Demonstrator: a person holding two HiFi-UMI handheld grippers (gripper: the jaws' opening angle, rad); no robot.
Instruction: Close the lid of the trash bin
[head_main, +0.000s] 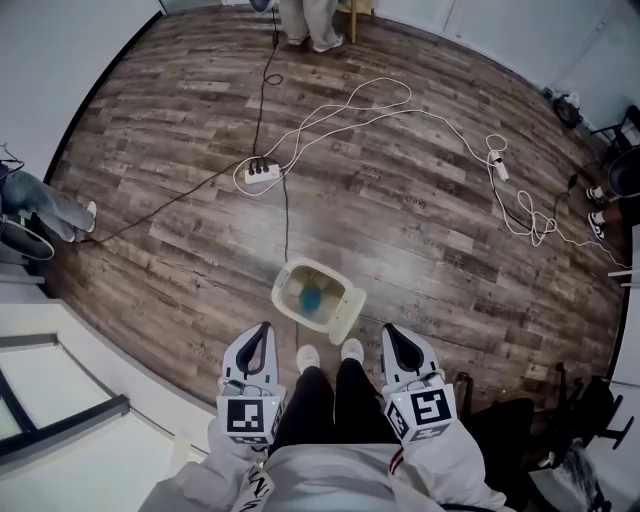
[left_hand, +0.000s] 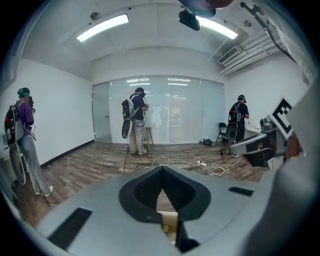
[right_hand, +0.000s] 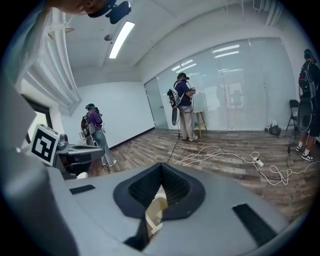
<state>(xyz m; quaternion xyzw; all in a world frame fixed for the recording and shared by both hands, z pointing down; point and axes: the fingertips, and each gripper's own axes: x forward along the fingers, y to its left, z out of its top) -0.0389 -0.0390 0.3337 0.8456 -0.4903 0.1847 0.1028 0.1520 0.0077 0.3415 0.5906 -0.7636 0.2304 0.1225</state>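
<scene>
In the head view a small cream trash bin (head_main: 300, 282) stands on the wood floor just ahead of my white shoes (head_main: 309, 356). Its top is open and something blue (head_main: 312, 298) lies inside. The lid (head_main: 349, 308) is swung up at the bin's near right side. My left gripper (head_main: 262, 334) hangs near the bin's left, jaws shut and empty. My right gripper (head_main: 392, 336) hangs to the bin's right, also shut and empty. Below each shut pair, left gripper (left_hand: 161, 170) and right gripper (right_hand: 161, 166), a piece of the cream bin (left_hand: 168, 219) (right_hand: 155, 212) shows through the gap.
A white power strip (head_main: 262, 172) with a black cord and a long white cable (head_main: 420, 115) lie on the floor beyond the bin. Other people stand at the far wall (left_hand: 138, 120) and sides (left_hand: 22, 140). A white table (head_main: 60, 350) is at my left, dark bags (head_main: 520, 420) at my right.
</scene>
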